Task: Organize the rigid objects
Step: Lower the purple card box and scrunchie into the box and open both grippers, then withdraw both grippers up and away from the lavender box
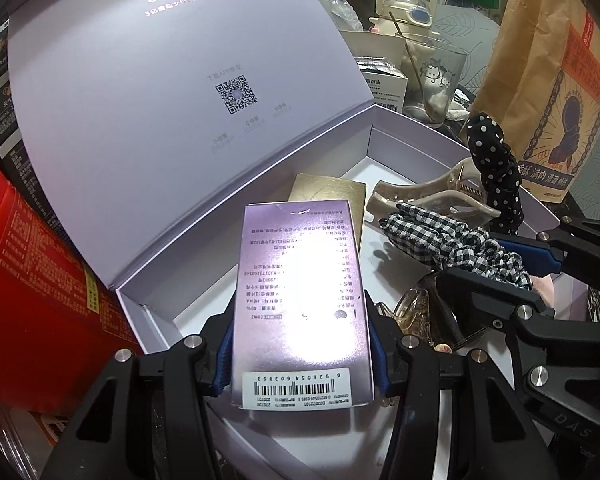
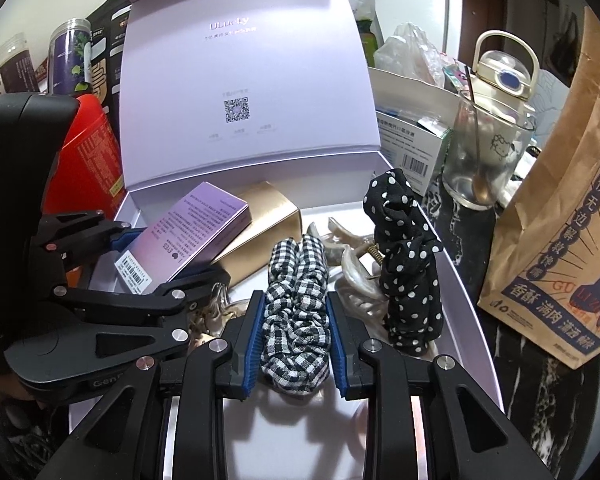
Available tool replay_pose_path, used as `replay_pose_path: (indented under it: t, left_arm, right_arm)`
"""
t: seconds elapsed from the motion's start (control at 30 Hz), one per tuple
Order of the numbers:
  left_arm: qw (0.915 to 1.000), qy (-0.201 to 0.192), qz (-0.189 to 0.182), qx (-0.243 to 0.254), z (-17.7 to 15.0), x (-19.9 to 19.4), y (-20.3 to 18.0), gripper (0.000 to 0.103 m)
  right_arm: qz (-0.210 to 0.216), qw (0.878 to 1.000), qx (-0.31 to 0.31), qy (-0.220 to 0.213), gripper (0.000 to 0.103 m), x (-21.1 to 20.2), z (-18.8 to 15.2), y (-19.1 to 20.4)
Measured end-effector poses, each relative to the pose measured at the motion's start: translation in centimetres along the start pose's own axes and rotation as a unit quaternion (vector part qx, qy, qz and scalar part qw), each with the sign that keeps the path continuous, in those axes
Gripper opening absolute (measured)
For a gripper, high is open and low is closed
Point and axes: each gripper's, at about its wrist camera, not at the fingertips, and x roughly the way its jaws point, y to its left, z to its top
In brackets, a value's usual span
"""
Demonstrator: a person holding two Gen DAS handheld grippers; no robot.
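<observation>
Purple carton (image 1: 300, 300) sits clamped btwn the blue pads of the left tool (image 1: 300, 320), gripped by its long sides w/ the barcode end nearest the camera. It hangs tilted over the lilac gift box (image 2: 466, 276), far end dipping toward the gold carton (image 2: 268, 216) that lies inside against the back wall. From the right view the purple one seems to overlap or rest on the gold one's near edge; contact can't be confirmed. Side grip prob chosen so the flat face can go down next to the gold carton, stacking hard cartons along the lid side.

Right tool (image 2: 296, 320) is closed on the checked scrunchie (image 2: 296, 300), pads squeezing the fabric at mid-length, just above the box floor. Likely holding the soft stuff clear so the carton has room, though that's a guess.

Beside it, touching or nearly so: a pearly claw clip (image 2: 356, 276) and the polka-dot scrunchie (image 2: 408, 260), standing upright on the right side of the box. An amber clip (image 1: 414, 308) lies on the floor btwn the two tools. Lid (image 2: 244, 80) stands open at the back, QR code facing in.

Around the box on the counter (image 2: 472, 232): red box (image 1: 28, 300) left, glass cup (image 2: 484, 160) w/ spoon, cream kettle-shaped bottle (image 2: 504, 72), brown paper bag (image 2: 560, 220) right.
</observation>
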Motion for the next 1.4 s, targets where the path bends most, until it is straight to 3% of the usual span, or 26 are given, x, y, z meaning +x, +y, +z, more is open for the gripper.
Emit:
replay_pose_path:
  t: [0.07, 0.13, 0.47, 0.83, 0.93, 1.0, 1.4]
  left_arm:
    - [1.0000, 0.001, 0.001, 0.003, 0.1, 0.2, -0.1, 0.052]
    - [1.0000, 0.001, 0.003, 0.007, 0.1, 0.2, -0.2, 0.052]
    - [0.9998, -0.009, 0.016, 0.004, 0.7, -0.7, -0.8, 0.052]
    - [0.9997, 0.000, 0.016, -0.016, 0.7, -1.1, -0.8, 0.052]
    - [0.9997, -0.004, 0.020, -0.016, 0.6, -1.8, -0.9, 0.067]
    - [0.9996, -0.009, 0.020, -0.017, 0.6, -2.3, -1.0, 0.085]
    - [0.9990, -0.031, 0.027, -0.020, 0.8, -5.9, -1.7, 0.088]
  right_arm:
    - [-0.002, 1.000, -0.002, 0.002, 0.029, -0.1, 0.1, 0.1]
    - [-0.001, 1.000, 0.000, 0.003, 0.038, -0.2, 0.1, 0.0]
    - [-0.015, 1.000, 0.009, 0.000, 0.049, -2.6, -0.2, -0.7]
    - [-0.032, 0.999, 0.015, -0.008, 0.049, -5.5, -0.8, -1.2]
    - [-0.033, 0.999, 0.018, -0.009, 0.049, -5.8, -1.0, -1.4]
    - [-0.034, 0.999, 0.018, -0.011, 0.049, -6.0, -1.0, -1.4]
    - [-0.067, 0.997, 0.019, -0.026, 0.059, -9.0, -1.0, -1.8]
